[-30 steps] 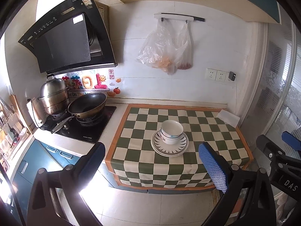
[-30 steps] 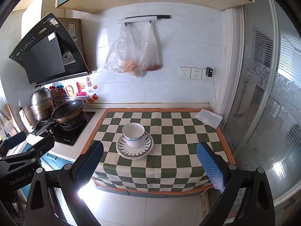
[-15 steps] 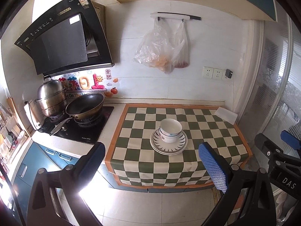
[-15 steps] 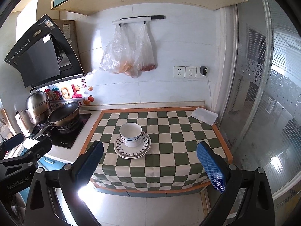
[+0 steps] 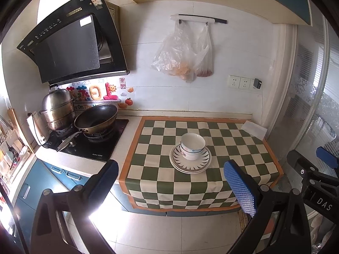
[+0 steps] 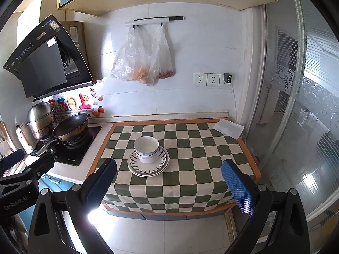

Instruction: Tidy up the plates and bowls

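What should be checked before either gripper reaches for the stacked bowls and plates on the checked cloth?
1. Left gripper open and holding nothing: ok.
2. Right gripper open and holding nothing: ok.
3. Bowls upright, nested and sitting on the plates: ok.
4. Plates lying flat on the checked cloth, away from its edges: ok.
5. Open cloth all round the stack; the folded white cloth lies apart at the far right corner, the pan off on the stove: ok.
6. Exact count of bowls and plates in the stack: cannot tell.
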The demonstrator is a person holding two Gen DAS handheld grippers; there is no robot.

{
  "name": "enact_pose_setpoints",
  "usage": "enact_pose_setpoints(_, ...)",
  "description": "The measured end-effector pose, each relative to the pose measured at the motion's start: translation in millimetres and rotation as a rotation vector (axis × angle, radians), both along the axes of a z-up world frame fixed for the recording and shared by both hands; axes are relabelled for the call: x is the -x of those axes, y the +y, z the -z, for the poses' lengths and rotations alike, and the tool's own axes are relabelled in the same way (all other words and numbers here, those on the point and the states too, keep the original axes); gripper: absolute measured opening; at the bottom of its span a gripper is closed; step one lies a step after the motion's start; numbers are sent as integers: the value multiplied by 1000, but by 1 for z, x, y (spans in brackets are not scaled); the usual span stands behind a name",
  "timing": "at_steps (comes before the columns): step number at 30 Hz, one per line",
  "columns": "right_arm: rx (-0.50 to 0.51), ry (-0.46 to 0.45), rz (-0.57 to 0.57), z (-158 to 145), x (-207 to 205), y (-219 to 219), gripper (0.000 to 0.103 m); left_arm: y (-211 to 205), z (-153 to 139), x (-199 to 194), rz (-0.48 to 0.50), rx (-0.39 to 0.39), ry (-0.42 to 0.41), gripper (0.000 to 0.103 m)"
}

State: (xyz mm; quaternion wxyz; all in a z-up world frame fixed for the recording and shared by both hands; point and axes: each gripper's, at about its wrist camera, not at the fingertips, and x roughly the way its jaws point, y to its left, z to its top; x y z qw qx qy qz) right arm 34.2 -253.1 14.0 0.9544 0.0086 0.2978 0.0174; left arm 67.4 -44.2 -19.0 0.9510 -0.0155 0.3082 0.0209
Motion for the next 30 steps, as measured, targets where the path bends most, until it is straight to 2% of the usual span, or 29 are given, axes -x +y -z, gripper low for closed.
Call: enact_pose_setpoints(30,5,0,-3,-4,2,16,101,13,-3,0,-2,-1,-3,102)
